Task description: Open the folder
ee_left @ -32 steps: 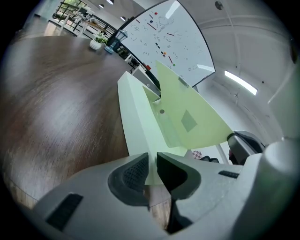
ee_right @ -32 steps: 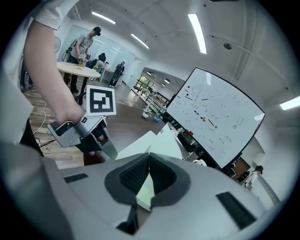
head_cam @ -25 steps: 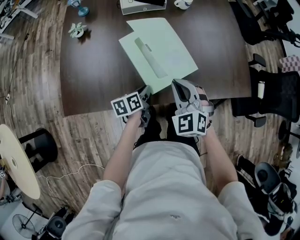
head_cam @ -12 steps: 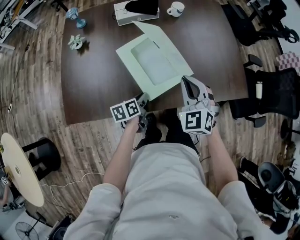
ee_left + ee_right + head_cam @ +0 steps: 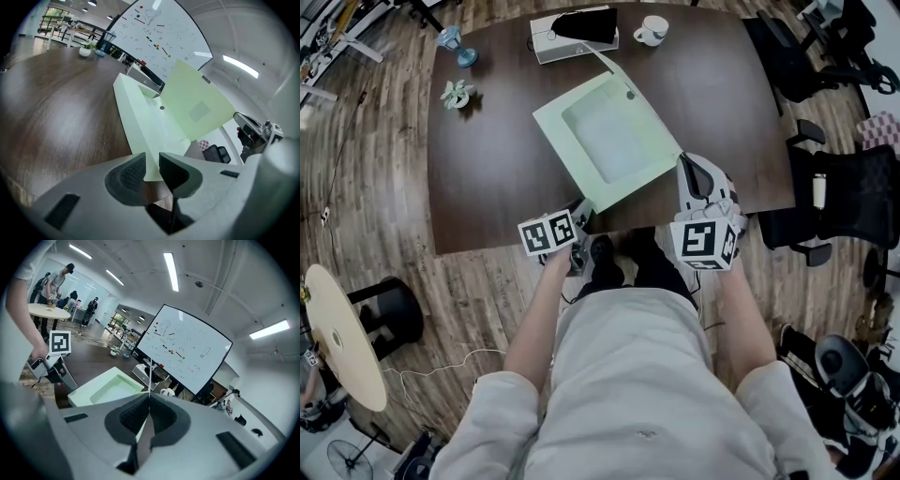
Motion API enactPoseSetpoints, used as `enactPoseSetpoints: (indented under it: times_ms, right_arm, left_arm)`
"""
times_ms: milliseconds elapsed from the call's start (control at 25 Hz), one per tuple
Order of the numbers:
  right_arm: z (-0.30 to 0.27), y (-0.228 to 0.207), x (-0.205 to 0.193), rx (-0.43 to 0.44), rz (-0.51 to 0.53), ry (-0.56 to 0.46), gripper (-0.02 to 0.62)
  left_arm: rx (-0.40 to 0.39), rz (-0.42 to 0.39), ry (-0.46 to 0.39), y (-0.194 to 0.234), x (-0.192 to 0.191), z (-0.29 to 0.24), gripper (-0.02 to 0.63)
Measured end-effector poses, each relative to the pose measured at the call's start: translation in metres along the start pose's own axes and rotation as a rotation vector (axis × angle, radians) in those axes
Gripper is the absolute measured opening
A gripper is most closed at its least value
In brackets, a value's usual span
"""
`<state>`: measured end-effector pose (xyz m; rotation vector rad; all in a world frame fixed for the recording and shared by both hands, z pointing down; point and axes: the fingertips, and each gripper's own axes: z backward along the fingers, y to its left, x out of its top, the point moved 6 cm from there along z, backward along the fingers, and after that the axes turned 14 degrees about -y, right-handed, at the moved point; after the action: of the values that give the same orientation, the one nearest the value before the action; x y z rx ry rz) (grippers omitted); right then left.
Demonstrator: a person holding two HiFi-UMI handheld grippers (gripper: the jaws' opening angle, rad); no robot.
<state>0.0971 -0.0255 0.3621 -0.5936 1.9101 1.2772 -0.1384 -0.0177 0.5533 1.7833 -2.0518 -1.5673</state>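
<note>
Head view: folder, long axis running away across desk; right hand-held gripper pinching raised cover; left hand-held gripper just opening, near corner between spread jaws.

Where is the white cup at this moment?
In the head view, the white cup stands at the far edge of the table, right of the white box, beyond the folder.

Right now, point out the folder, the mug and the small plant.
folder point(image 5: 605, 141), head view, its recessed middle.
mug point(image 5: 654, 30), head view, its white body.
small plant point(image 5: 457, 93), head view, its leaves.
</note>
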Motion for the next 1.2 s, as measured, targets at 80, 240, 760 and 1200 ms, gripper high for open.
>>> enactPoseSetpoints:
  times_ms: [80, 240, 760, 1200]
  right_arm:
    - [-0.001, -0.007, -0.002, -0.006, -0.007, 0.000, 0.006]
    - [-0.002, -0.019, -0.008, -0.011, -0.039, -0.004, 0.006]
    - [-0.002, -0.067, -0.045, -0.046, -0.127, 0.021, 0.008]
    - [0.003, -0.104, -0.090, -0.083, -0.242, 0.045, 0.009]
  left_arm:
    - [0.003, 0.009, -0.017, -0.003, 0.002, 0.004, 0.087]
    - [0.006, 0.021, -0.059, -0.011, 0.007, 0.014, 0.087]
    - [-0.097, -0.072, -0.137, -0.085, 0.038, -0.001, 0.086]
    - [-0.149, -0.147, -0.127, -0.137, 0.038, -0.032, 0.083]
